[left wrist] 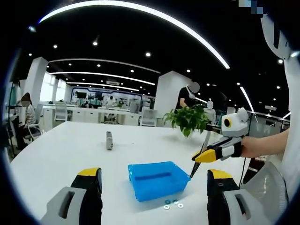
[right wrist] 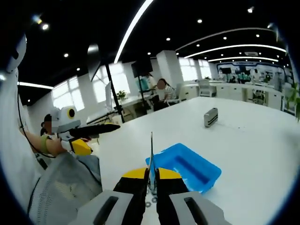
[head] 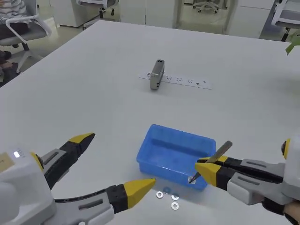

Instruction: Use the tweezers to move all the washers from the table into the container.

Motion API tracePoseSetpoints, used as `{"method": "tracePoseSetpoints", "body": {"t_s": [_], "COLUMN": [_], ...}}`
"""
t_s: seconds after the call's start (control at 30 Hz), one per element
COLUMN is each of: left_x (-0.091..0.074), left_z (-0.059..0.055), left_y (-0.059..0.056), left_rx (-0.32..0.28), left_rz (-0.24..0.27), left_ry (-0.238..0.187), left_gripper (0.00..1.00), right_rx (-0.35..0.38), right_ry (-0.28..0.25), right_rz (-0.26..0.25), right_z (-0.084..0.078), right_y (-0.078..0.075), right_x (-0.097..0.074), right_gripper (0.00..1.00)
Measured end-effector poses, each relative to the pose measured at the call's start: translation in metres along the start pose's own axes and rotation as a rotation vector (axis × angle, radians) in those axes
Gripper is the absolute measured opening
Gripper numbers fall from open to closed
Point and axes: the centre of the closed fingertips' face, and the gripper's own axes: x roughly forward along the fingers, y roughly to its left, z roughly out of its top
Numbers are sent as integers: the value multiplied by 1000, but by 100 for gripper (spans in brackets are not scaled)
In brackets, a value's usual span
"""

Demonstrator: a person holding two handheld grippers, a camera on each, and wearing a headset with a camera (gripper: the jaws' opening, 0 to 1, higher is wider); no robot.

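Beyond the container [head: 165,137], well apart, stands a grey block [head: 157,74].

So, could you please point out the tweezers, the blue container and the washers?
tweezers [head: 221,150]: head view, on the bare upper shaft.
blue container [head: 183,134]: head view, on the far rim.
washers [head: 175,205]: head view, on the nearest washer.

My left gripper [left wrist: 154,174] has its jaws wide apart, with the blue container [left wrist: 157,179] between them on the white table [left wrist: 61,150]. I see three washers [left wrist: 173,203] just beside it. The right gripper [left wrist: 199,157] clamps the tweezers [left wrist: 193,169], whose tip is near the container's right corner.
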Motion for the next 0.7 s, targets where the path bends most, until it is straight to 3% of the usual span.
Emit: {"method": "tracePoseSetpoints", "body": {"t_s": [0.13,0.27,0.53,0.7], "left_x": [-1,-1,-1,-1], "left_z": [1,1,0,-1], "left_y": [0,0,-1,-1], "left_rx": [-4,-2,31,41], "left_rz": [0,0,5,3], "left_ry": [-3,-6,4,11], "left_gripper": [95,96,95,95], "right_rx": [-108,-138,-143,-109], "right_ry": [17,26,58,114], "right_rz": [-42,-50,-91,-96], "right_z": [11,18,16,1], "right_y": [-5,-9,-34,-52], "right_x": [-2,0,10,18], "right_gripper": [3,3,3,3]}}
